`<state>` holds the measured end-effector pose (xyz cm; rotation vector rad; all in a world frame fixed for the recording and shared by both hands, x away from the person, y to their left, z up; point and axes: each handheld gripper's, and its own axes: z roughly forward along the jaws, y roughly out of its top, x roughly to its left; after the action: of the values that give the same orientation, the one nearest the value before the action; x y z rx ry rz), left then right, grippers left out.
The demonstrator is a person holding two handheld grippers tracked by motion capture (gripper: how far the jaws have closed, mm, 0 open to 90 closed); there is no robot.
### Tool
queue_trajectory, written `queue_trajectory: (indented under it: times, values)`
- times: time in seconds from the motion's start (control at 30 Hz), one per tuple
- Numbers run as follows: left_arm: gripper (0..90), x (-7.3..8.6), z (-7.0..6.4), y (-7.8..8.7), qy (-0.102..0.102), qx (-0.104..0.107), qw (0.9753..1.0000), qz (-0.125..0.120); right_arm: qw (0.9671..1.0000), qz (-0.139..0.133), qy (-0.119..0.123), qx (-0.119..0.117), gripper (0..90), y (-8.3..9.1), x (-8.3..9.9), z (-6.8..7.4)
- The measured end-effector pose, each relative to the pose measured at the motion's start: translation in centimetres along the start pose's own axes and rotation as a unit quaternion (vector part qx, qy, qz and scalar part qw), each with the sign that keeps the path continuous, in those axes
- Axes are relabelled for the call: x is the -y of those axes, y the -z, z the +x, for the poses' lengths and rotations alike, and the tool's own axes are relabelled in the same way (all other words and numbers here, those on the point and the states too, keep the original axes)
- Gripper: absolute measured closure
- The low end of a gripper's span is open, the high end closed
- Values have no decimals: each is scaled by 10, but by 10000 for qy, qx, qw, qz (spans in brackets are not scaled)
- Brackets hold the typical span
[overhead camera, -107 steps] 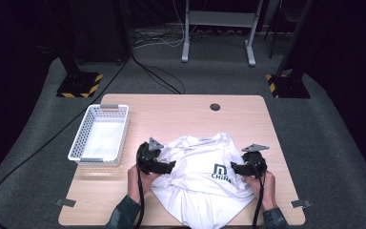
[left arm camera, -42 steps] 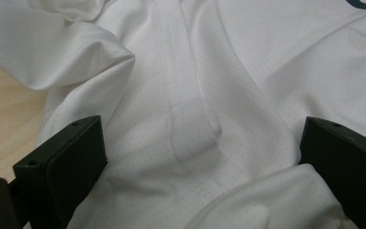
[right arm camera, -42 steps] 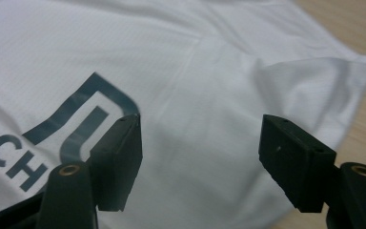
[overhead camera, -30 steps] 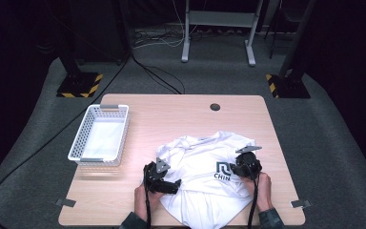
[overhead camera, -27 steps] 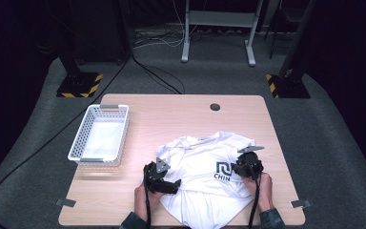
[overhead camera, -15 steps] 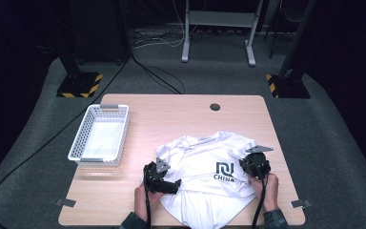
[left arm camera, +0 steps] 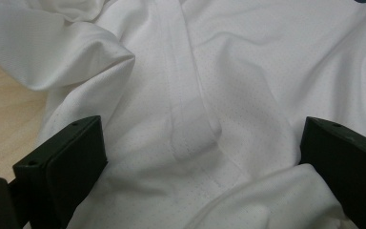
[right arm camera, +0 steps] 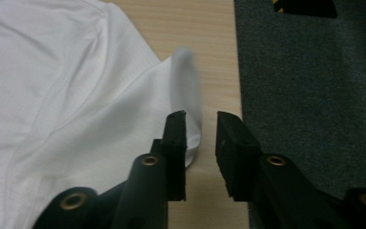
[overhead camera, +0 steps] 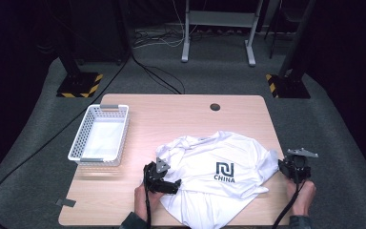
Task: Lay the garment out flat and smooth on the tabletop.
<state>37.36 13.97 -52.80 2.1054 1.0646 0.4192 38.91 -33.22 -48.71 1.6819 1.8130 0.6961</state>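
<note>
**Right gripper out at the table's edge, left one on the shirt**

Since a second ago my right gripper [overhead camera: 294, 168] has travelled outward from the shirt's printed chest to the right edge of the table [overhead camera: 171, 114], while the left gripper [overhead camera: 161, 177] has stayed where it was. From the high view I see the white T-shirt [overhead camera: 219, 181] spread over the near right part of the table, its dark logo facing up and its hem hanging past the near edge. The left gripper sits at the shirt's left side, over the cloth. A white basket [overhead camera: 100, 136] stands well apart on the left.

Looking along the left gripper [left arm camera: 195, 157], I find its jaws wide apart, with rumpled shirt fabric [left arm camera: 205, 86] and a stitched seam lying between them.

Looking along the right gripper [right arm camera: 201, 129], I see the jaws a little apart. A blurred sleeve tip [right arm camera: 186, 81] sits just beside the left jaw; it seems to be loose, though the blur leaves me unsure. Dark carpet [right arm camera: 310, 76] lies beyond the table edge.
</note>
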Motion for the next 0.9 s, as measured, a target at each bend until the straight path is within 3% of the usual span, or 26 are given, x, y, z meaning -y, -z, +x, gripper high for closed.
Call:
queue_trajectory:
  times: [0.13, 0.27, 0.33, 0.47, 0.67, 0.9]
  values:
    - [21, 0, 0, 0, -3, -1, 10000, 3, 9998, -183, -14, -49, 633, 11, -1, 3]
    - [21, 0, 0, 0, -6, 0, 10000, 2, 9983, -285, 311, -392, 497, 17, -10, 30]
    - [21, 0, 0, 0, -5, 0, 10000, 2, 9970, -172, 563, -512, 429, 12, -11, 49]
    - [21, 0, 0, 0, -6, -1, 10000, 0, 9939, 347, 978, -365, 382, -7, -2, 72]
    - [21, 0, 0, 0, -5, -1, 10000, 0, 9957, 489, 771, -152, 565, -3, 15, 57]
    - [21, 0, 0, 0, -2, -2, 10000, 0, 9961, 638, 515, 330, 508, 13, 30, 28]
